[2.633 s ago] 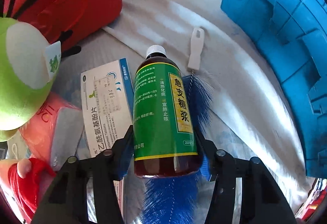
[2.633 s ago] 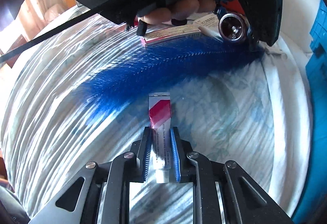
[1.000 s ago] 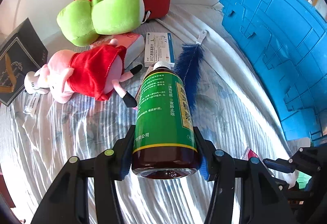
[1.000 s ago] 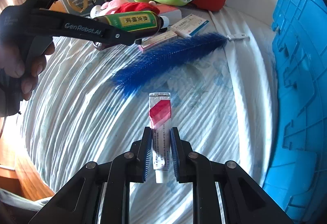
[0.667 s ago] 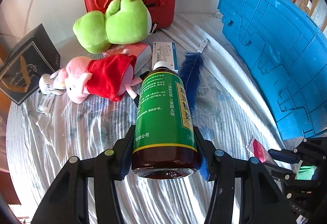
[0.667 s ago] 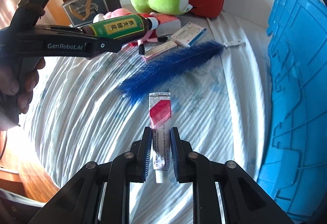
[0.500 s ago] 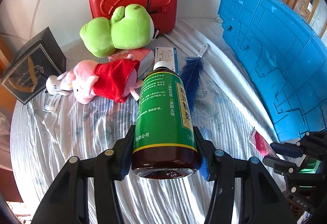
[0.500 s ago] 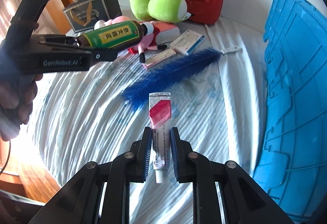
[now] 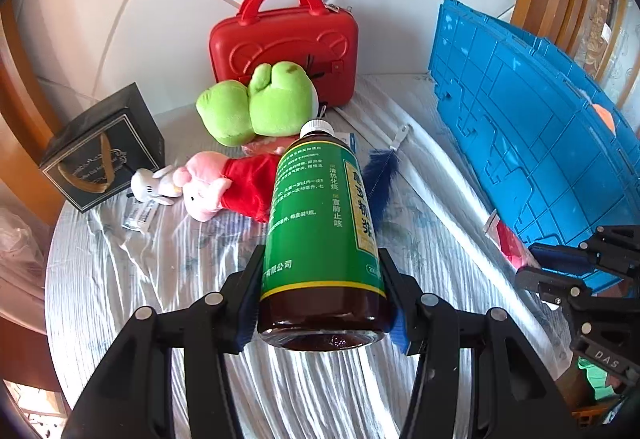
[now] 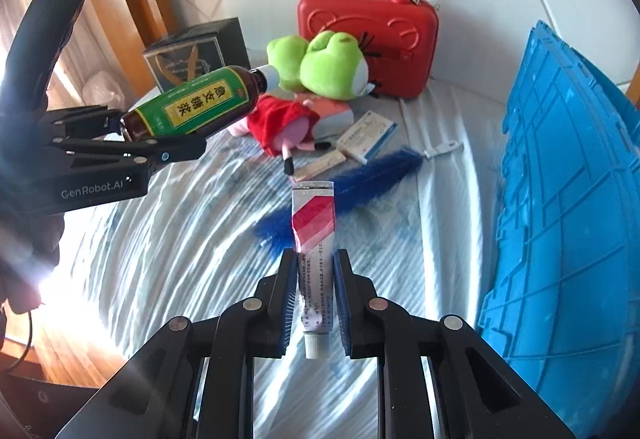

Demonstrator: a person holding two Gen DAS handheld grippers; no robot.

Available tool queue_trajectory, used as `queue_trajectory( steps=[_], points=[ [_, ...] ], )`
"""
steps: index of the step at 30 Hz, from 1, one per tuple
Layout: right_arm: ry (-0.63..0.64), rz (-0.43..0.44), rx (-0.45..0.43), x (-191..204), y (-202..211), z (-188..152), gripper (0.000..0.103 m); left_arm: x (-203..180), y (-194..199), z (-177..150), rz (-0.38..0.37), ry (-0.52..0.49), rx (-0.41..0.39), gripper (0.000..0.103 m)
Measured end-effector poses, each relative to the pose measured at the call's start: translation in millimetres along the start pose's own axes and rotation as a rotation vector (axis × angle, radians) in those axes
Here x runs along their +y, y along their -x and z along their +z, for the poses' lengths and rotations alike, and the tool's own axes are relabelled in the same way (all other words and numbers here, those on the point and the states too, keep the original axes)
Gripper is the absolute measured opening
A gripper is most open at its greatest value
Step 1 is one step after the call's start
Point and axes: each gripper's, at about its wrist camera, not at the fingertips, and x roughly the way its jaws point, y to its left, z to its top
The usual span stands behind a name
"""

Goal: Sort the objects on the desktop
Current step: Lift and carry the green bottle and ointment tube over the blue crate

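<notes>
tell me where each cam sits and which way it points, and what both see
Left wrist: on the left tongs, angled down past the syrup bottle they clamp; right tongs at the frame's right edge.
Right wrist: on the right tongs, angled down past the gripped ointment tube; left tongs at its left.
Shared: red case, green plush, blue crate.

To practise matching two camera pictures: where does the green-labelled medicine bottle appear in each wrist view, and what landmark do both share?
Left wrist view: bottle at centre, clamped in the left gripper.
Right wrist view: bottle upper left, above the table.
Shared landmark: red case by the wall.
</notes>
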Motion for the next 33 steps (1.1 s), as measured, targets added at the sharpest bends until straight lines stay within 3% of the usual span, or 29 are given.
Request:
queue_trajectory(
  steps=[18,33],
  points=[
    [0.018,0.022,-0.120,0.0,74.2,18.3,0.018,-13.8,81.9,13.5,0.047,-0.001,-0.124,0.051],
    [-0.038,0.000,-0.210,-46.6,130.5,22.9,0.018,-68.2,110.0,49.1,0.020,-0.052,-0.197,0.051]
  ],
)
